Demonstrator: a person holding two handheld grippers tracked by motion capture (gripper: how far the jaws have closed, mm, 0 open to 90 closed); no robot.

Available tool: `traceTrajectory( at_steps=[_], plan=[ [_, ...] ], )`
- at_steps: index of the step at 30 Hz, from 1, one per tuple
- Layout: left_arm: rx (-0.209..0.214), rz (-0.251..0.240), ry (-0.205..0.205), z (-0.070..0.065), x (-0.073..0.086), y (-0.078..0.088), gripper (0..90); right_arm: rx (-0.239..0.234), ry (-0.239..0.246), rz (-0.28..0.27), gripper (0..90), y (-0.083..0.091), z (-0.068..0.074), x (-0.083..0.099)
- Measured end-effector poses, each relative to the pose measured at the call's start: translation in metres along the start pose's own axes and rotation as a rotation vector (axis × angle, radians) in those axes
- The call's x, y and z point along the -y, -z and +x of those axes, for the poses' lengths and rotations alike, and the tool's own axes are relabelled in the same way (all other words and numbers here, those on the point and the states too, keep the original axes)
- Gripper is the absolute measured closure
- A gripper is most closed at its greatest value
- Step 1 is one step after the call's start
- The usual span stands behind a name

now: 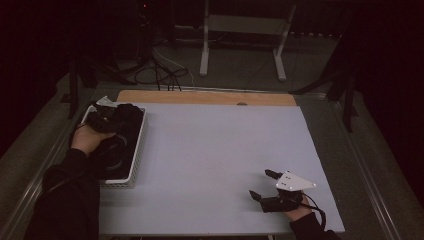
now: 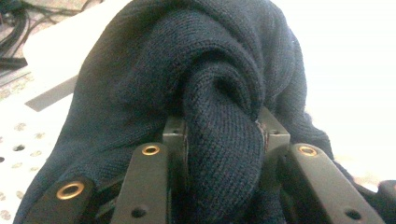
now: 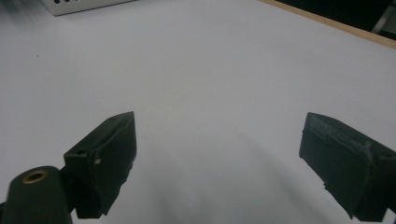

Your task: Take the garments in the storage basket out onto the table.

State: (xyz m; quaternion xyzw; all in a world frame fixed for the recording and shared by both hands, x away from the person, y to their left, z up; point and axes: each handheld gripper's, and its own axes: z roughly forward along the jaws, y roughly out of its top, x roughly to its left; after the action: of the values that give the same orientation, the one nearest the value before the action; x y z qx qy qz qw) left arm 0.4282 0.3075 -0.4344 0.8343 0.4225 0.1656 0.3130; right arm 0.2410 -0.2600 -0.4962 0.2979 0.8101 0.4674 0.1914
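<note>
Jaws pinching dark knit garment point(image 2: 205, 84), white sheet point(image 1: 210, 160) over wooden table point(image 1: 200, 97), dim room.

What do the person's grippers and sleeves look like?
Both sleeves are black. The right gripper is black with a grey three-cornered plate on top and a black cable trailing back. The left gripper has black jaws with brass-coloured rivets.

A dark navy knitted garment point(image 2: 205, 93), bunched and rumpled, sits in the white perforated basket point(image 1: 136, 159) at the table's left edge, 1 thick fold of it gathered up and pinched tight.
</note>
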Motion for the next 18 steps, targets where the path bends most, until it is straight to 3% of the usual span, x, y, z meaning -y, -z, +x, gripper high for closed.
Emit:
traceTrajectory(
  at_steps=[8,12,14,18],
  plan=[
    [0.022,-0.128,0.033,0.004,0.006,0.036,65.9,0.002,-0.001,-0.003,10.9,0.000,0.000,0.000],
    [-0.001,-0.184,-0.011,0.002,0.008,0.053,65.7,0.007,0.003,-0.010,10.9,0.001,0.000,-0.001],
    [0.009,-0.208,0.001,0.002,0.008,0.059,65.7,0.011,0.000,-0.022,10.9,0.002,0.000,-0.001],
    [0.019,-0.240,-0.016,-0.001,0.009,0.071,65.7,0.014,-0.004,-0.033,10.9,0.003,-0.001,-0.001]
  ],
)
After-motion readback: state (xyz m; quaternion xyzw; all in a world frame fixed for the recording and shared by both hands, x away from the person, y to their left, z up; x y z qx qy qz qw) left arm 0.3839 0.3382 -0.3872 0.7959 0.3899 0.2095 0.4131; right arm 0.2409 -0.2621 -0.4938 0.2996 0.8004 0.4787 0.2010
